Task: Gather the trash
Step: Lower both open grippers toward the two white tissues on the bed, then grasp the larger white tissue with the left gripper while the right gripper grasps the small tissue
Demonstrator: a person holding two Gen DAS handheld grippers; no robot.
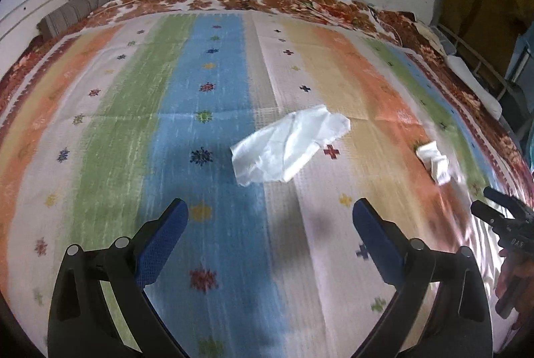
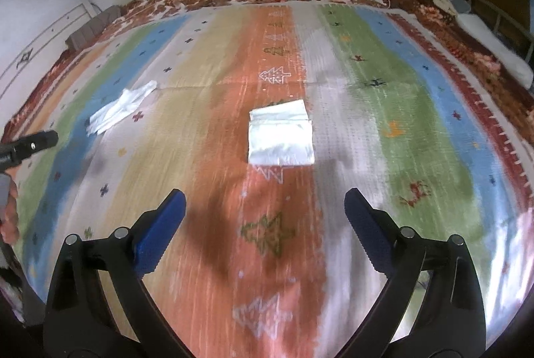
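Trash consists of two white pieces lying on the striped bedspread (image 1: 100,131): a crumpled tissue (image 1: 290,146) and a folded paper (image 2: 281,133). Left tongs (image 1: 270,218) stand wide and empty above the bedspread, with the tissue ahead of the tips and slightly toward their right finger, not touching. Right tongs (image 2: 265,208) also stand wide and empty; the folded paper lies ahead, centred between the fingers, well clear of them. Judgement: each pair should descend squarely over its piece, press lightly into the bedspread, and close on the raised folds without snagging cloth.
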